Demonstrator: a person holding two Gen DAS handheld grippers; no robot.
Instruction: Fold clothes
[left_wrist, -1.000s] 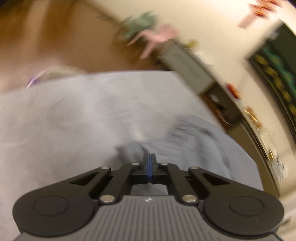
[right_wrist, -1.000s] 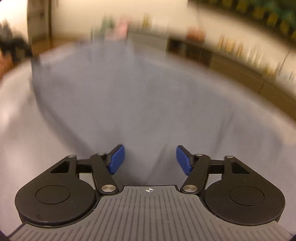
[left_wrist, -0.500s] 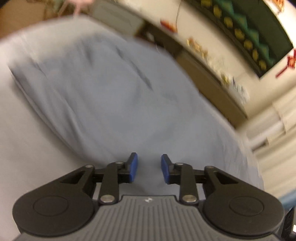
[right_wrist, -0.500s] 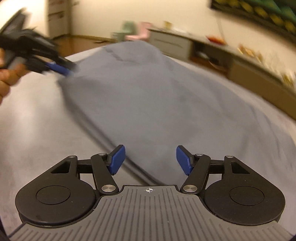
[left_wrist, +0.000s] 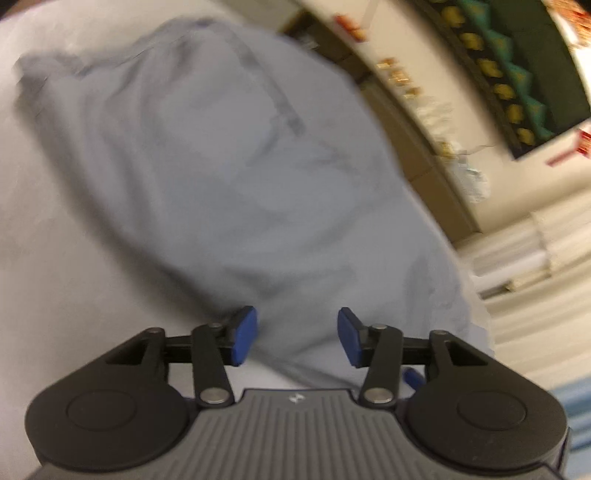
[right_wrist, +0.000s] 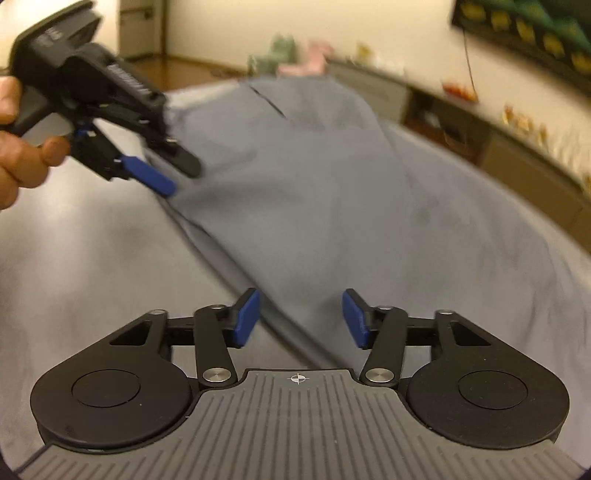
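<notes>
Nearest the lens in the left wrist view, the left gripper hovers over the near hem of the grey garment; its jaws are opening, apart, with cloth below the blue pads but none pinched between them. In the right wrist view, the right gripper hangs over the garment's long near edge; its jaws are closing slowly but stand apart, gripping nothing. The garment lies spread, loosely rumpled, on a pale grey surface, which may be a bed or a covered desk; which one cannot be told. Further out, the left gripper appears again at upper left of the right wrist view, held by a hand, its tip just beside the garment's side edge. Beyond stand a low cabinet and a dark wall hanging.

Handling, as judged: the fabric is light, soft and limp, will sag and crease when lifted, and is not fragile. Hold is best taken at hems or corners, pinching all layers, one gripper to each end of an edge.
</notes>
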